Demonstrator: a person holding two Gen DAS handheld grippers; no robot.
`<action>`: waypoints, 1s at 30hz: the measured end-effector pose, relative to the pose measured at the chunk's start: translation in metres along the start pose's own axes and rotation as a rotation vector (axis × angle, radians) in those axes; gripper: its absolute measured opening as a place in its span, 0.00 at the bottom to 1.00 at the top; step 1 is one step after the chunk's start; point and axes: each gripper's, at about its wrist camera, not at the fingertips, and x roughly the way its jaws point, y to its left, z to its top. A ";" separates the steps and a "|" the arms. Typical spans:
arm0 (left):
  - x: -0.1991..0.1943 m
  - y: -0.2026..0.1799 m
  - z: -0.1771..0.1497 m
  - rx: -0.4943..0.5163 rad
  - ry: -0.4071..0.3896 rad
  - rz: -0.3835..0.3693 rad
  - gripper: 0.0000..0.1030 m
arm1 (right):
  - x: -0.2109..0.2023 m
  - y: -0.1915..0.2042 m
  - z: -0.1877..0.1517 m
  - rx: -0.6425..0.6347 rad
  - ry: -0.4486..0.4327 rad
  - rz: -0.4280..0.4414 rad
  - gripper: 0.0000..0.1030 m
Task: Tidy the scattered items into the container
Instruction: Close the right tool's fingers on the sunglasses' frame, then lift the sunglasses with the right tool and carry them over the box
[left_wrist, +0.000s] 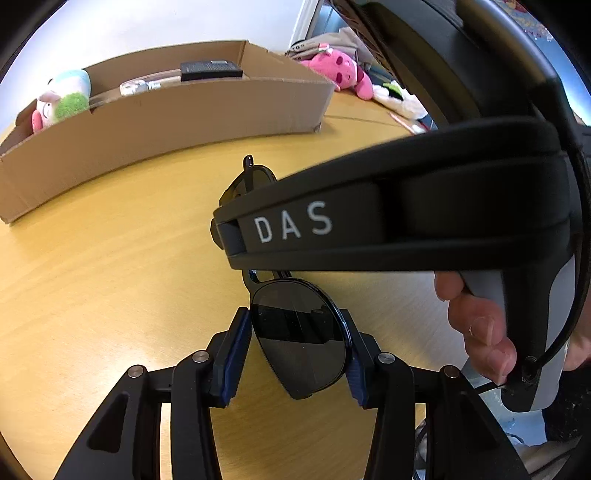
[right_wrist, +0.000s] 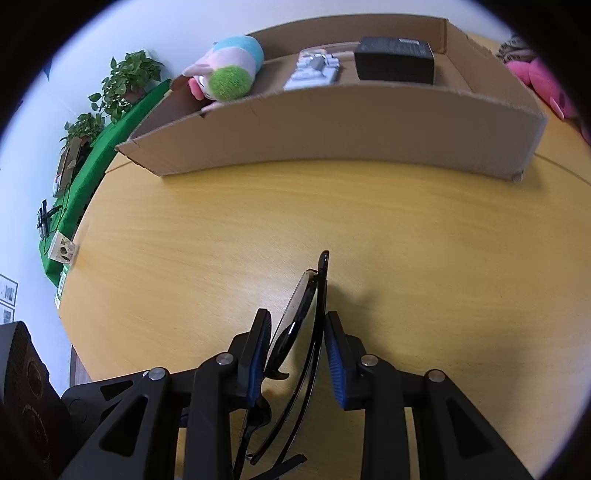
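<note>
Black sunglasses (left_wrist: 301, 334) are held above the yellow wooden table (left_wrist: 110, 277). My left gripper (left_wrist: 295, 354) is shut on one dark lens, its blue pads against both rims. The right gripper's black body marked DAS (left_wrist: 369, 221) crosses over the frame's middle. In the right wrist view my right gripper (right_wrist: 297, 354) has the folded sunglasses (right_wrist: 299, 325) edge-on between its blue pads; the left pad touches the lens, the right pad stands close by the temple arm. The cardboard box (left_wrist: 166, 122) lies beyond, also in the right wrist view (right_wrist: 332, 133).
The box holds a pastel plush toy (right_wrist: 229, 70), a black box (right_wrist: 395, 61) and a clear pack (right_wrist: 314, 68). A pink plush (left_wrist: 343, 72) and white cloth lie on the table right of the box. Potted plants (right_wrist: 125, 81) stand on a green shelf at far left.
</note>
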 end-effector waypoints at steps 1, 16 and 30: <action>-0.003 0.000 0.001 0.000 -0.008 0.000 0.48 | -0.002 0.002 0.002 -0.004 -0.006 0.000 0.27; -0.049 0.023 0.052 0.010 -0.127 0.053 0.48 | -0.027 0.043 0.071 -0.101 -0.091 -0.023 0.28; -0.086 0.071 0.134 -0.019 -0.191 0.093 0.48 | -0.037 0.085 0.193 -0.190 -0.155 -0.041 0.27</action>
